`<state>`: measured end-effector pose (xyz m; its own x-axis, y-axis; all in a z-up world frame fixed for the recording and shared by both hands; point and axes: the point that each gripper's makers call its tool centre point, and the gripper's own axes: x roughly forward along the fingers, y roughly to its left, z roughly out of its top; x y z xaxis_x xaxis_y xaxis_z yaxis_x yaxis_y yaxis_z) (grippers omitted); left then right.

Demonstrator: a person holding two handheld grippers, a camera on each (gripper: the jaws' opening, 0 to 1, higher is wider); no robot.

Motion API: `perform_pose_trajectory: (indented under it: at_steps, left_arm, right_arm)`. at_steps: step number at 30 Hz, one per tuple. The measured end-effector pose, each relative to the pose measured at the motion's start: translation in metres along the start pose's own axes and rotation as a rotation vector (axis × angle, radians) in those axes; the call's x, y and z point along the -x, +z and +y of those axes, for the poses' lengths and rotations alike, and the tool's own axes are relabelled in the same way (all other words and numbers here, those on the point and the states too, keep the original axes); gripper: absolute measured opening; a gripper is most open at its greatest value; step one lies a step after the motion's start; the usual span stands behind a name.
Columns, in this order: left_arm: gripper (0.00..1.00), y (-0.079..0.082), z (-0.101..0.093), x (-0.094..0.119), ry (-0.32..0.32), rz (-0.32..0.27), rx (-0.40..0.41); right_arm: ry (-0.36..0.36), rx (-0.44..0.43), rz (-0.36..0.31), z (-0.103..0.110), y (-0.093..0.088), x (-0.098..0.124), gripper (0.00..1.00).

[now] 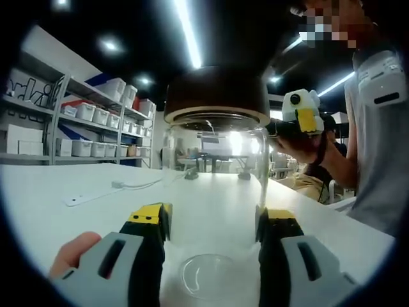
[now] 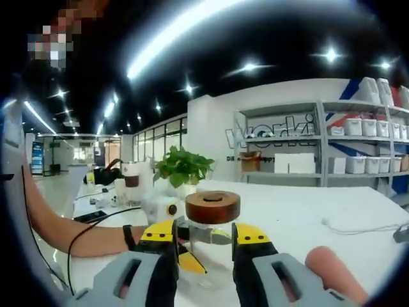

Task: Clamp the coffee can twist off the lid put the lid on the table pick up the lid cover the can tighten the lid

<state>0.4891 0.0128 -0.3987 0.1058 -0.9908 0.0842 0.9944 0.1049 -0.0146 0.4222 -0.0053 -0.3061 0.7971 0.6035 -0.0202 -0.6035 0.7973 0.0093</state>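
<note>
1. The left gripper (image 1: pixel 213 225) has its jaws pressed against both sides of the clear glass coffee can (image 1: pixel 216 211), which stands upright on the white table (image 1: pixel 77 220)
2. The round dark brown wooden lid (image 1: pixel 217 97) sits on the can's mouth
3. The right gripper (image 2: pixel 203 238) hovers near the can, jaws apart, gripping nothing
4. A green potted plant (image 2: pixel 183 167) stands farther back on the table

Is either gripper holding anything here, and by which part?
The left gripper clamps the clear coffee can by its lower sides, with the brown lid still on. The right gripper holds nothing.
</note>
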Motion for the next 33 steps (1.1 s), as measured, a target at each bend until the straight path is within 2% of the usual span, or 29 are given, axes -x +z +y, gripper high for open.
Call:
perform_pose_trajectory:
  at_steps: [11,16,27,33]
  left_arm:
    - [0.48,-0.001,-0.001,-0.001,-0.002,0.003,-0.004]
    - [0.48,-0.001,-0.001,-0.001,-0.001,0.004,-0.006]
    - [0.48,-0.002,-0.002,-0.002,-0.009,0.008,-0.009]
    - [0.48,-0.002,-0.002,-0.002,-0.013,0.010,-0.008]
  right_arm:
    - [-0.007,0.000,0.005,-0.002,-0.002,-0.015,0.43]
    - [-0.002,-0.006,-0.002,-0.006,-0.001,-0.032,0.49]
    - [-0.044,0.064,-0.010,-0.013,0.003,-0.060,0.51]
    - [-0.046,0.052,-0.024,-0.010,0.004,-0.067,0.52]
